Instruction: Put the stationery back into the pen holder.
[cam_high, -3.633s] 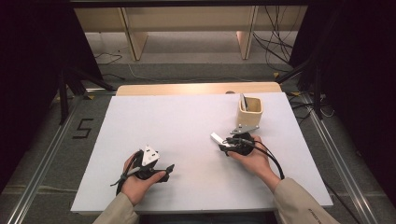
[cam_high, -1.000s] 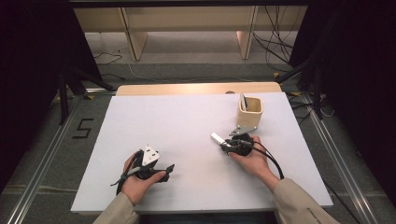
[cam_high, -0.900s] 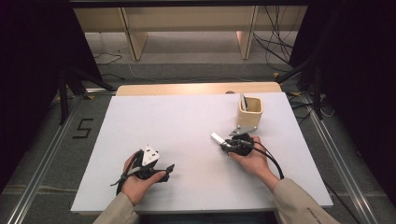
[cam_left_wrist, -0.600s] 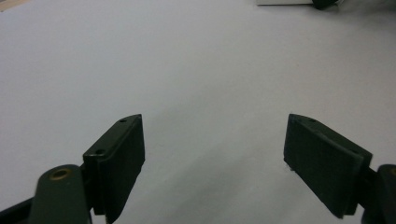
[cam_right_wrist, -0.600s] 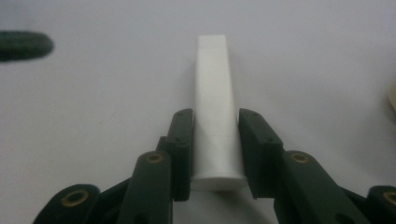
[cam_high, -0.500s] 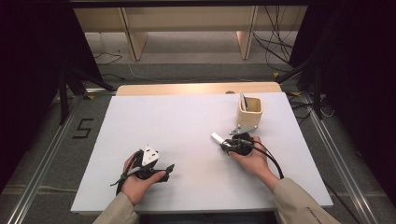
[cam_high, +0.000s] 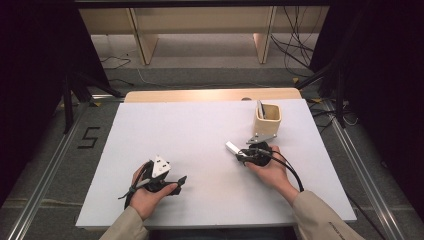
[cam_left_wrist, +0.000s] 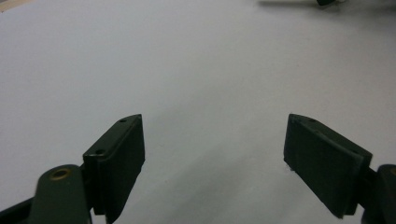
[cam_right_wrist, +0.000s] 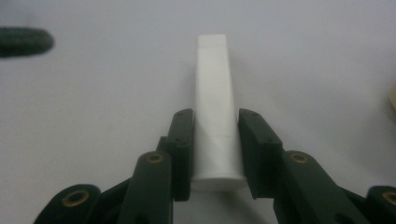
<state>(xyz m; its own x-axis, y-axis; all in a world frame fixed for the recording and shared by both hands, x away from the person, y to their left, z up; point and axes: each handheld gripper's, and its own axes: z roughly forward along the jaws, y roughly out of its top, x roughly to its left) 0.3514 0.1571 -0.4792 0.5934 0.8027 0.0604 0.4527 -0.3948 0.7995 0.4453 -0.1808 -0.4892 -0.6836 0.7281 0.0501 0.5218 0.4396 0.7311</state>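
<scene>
Nothing has moved since the earlier frames: both hands, the tube and the cup sit where they were. The white tube (cam_right_wrist: 214, 107) is pinched between the right gripper's (cam_right_wrist: 214, 151) pads, cap end back toward the gripper body, flat crimped end pointing away from it. In the high view the tube (cam_high: 232, 148) sticks out from the right gripper (cam_high: 243, 155) toward the left and slightly up, low over the white table (cam_high: 190, 125), right of centre; touching the table or just above it, cannot tell. Right hand (cam_high: 267, 167) wraps the gripper body, black cable looping back along the wrist, grey plate on top. Just behind that gripper, close to it, stands a beige cup (cam_high: 267, 119) with a thin upright item leaning inside, too small to identify. Left gripper (cam_high: 175, 182) rests near the front edge on the left half, well apart from the tube, held by the left hand (cam_high: 147, 192), white plate on top. In its own view the left gripper (cam_left_wrist: 212, 161) has jaws spread wide, only bare table between them. Beige sleeves enter from the bottom. A "5" (cam_high: 89, 137) is marked on the floor left of the table.
</scene>
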